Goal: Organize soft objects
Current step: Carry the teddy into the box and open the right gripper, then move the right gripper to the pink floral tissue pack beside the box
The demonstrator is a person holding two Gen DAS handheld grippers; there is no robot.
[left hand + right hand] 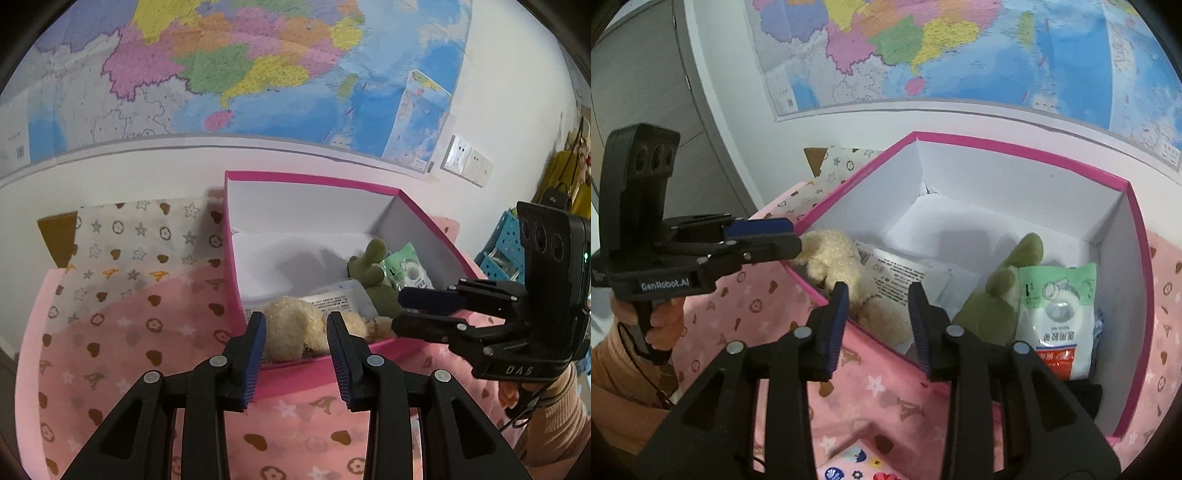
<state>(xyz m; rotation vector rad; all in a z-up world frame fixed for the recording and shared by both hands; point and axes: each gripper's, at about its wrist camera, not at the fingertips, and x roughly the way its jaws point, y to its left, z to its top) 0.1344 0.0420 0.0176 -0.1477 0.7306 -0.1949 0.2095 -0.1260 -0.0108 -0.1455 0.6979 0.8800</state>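
Observation:
A pink box with white walls stands open on the cloth. Inside lie a cream plush toy, a green plush toy, a white printed packet and a green-and-white pouch. My left gripper reaches over the box's near rim, and its pads press on the cream plush at the box's near corner. My right gripper hovers open over the rim beside it, nothing between its pads.
A pink patterned cloth covers the surface around the box. A large map hangs on the wall behind, with wall sockets to its right. A blue perforated basket stands far right. A sticker sheet lies near the front.

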